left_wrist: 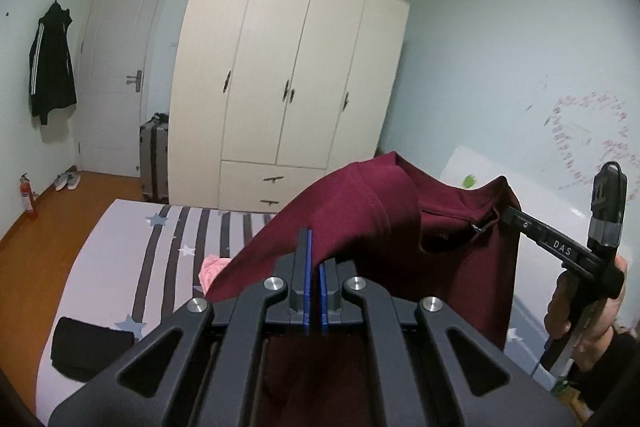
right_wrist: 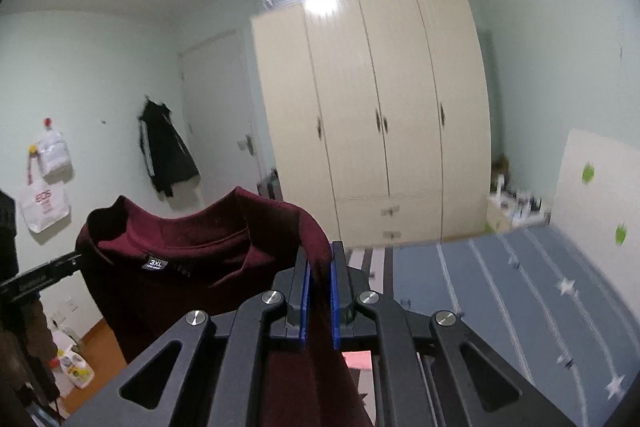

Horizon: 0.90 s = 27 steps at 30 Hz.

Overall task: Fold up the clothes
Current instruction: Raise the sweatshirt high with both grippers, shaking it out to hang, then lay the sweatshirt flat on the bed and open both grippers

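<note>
Now, step in hand: both grippers are holding a dark red sweatshirt [left_wrist: 400,227] up in the air above the bed [left_wrist: 120,247], shoulder to shoulder, neck opening toward the cameras.
Left gripper [left_wrist: 315,259]: its fingers are pinching one shoulder of the sweatshirt, the blue pads nearly pressed together with cloth between them.
Right gripper [right_wrist: 320,275]: its fingers are pinching the other shoulder in the same way.
Where the garment is: it is hanging clear of the striped bedspread, not lying flat; no fold is showing in it yet.
Progress: judging by this, the sweatshirt is only being lifted and spread; laying it down and folding are all still to do. A black garment [left_wrist: 92,347] is lying folded near the bed's edge, and something pink [left_wrist: 214,269] is sitting crumpled on the bed, probably waiting its turn.
Only the left view is showing: the black and pink pieces, and the right gripper from outside with the hand on it.
Only the right view is showing: the size label [right_wrist: 155,263] inside the collar.
</note>
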Each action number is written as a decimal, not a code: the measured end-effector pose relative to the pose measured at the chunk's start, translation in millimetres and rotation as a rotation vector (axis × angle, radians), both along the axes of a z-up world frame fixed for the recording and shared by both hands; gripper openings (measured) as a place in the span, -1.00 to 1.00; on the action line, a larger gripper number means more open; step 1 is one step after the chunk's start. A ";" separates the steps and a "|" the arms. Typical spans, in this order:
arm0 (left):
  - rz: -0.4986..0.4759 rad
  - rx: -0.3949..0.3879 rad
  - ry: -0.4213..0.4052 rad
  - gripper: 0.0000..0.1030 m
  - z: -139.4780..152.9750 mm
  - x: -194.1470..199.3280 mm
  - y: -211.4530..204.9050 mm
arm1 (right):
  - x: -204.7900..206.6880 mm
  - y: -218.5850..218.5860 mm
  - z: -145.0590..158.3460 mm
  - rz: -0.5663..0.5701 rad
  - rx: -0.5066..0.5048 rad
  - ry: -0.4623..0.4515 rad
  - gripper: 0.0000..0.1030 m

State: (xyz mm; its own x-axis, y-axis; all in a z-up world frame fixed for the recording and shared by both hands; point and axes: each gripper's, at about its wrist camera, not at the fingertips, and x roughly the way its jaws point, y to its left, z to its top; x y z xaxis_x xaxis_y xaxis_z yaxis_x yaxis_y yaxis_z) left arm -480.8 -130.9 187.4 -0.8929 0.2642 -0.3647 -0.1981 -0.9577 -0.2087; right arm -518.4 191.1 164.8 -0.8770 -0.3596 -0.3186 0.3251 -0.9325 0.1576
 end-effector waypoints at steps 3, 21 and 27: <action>0.027 -0.004 -0.034 -0.96 -21.1 -58.8 2.5 | -65.4 -6.5 -29.3 -0.020 -0.008 -0.067 -0.86; 0.022 -0.028 0.105 -0.97 12.7 -75.0 15.4 | -91.2 8.7 62.7 0.033 0.032 0.162 -0.86; 0.060 0.016 -0.193 -0.96 -170.1 54.8 13.6 | 19.2 15.2 -119.4 0.051 0.096 -0.130 -0.86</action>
